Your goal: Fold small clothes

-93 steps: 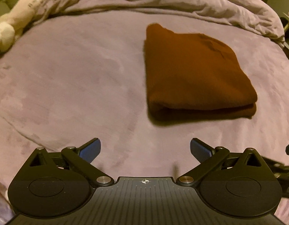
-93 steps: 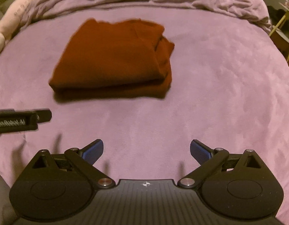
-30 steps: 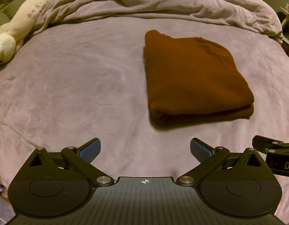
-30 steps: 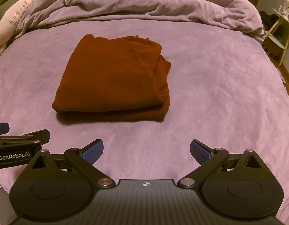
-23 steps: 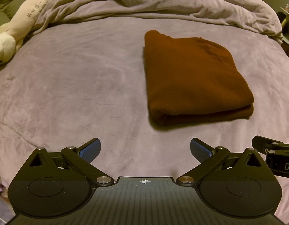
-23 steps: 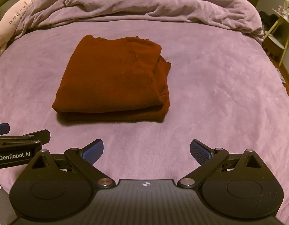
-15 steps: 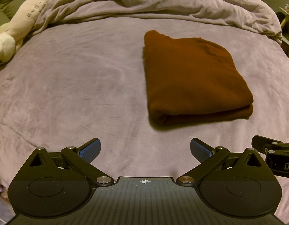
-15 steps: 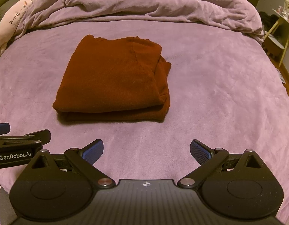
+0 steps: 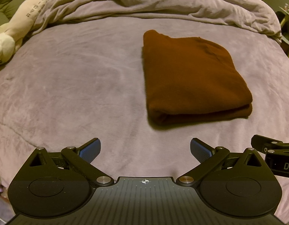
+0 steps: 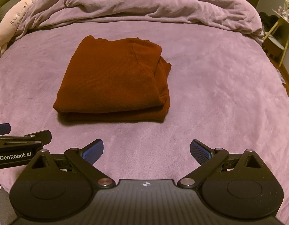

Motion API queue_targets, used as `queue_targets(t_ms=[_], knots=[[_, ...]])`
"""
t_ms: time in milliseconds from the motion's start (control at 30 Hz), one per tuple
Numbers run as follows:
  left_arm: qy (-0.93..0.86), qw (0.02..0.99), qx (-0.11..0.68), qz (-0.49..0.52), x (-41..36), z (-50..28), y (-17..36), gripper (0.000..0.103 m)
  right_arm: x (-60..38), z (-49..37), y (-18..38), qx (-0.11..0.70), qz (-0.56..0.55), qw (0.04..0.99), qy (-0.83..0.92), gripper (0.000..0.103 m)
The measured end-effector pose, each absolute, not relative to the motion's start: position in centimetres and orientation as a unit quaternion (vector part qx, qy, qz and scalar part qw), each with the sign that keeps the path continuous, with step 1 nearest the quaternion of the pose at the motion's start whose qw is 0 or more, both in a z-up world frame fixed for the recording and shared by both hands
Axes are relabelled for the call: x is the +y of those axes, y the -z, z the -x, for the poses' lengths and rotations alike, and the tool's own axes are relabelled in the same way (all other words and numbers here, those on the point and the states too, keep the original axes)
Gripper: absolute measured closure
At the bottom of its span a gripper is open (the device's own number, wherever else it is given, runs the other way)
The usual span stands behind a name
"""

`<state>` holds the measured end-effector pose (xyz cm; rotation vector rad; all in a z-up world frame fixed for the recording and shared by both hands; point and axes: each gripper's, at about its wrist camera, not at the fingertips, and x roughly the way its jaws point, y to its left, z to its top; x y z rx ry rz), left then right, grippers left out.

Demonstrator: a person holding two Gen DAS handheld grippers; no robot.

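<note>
right tool (image 10: 146, 151) spread wide, empty | rust garment (image 10: 114, 78) folded on purple blanket (image 10: 219, 93)

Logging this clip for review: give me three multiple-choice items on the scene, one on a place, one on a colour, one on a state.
1. Where does the plush toy lie?
A. far left of the bed
B. on the garment
C. between the left gripper's fingers

2. What colour is the garment?
A. white
B. rust brown
C. green

3. How do the left gripper and right gripper stand?
A. both shut on the garment
B. one open, one shut
C. both open, empty

Answers: 1 A, it lies by the rumpled blanket. 2 B, plain in both views. 3 C, blue pads spread, garment lying apart.
</note>
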<state>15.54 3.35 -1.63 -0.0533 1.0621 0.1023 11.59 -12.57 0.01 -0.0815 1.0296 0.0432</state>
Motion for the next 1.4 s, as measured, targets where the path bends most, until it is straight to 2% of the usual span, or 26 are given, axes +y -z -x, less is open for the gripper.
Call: queue_targets(t_ms=[1400], knots=[[-0.042,0.859,0.509,0.035,2.69,-15.21,1.30,0.000,-12.74,-11.58,-0.25,0.490,0.040,0.871,-0.023,0.004]])
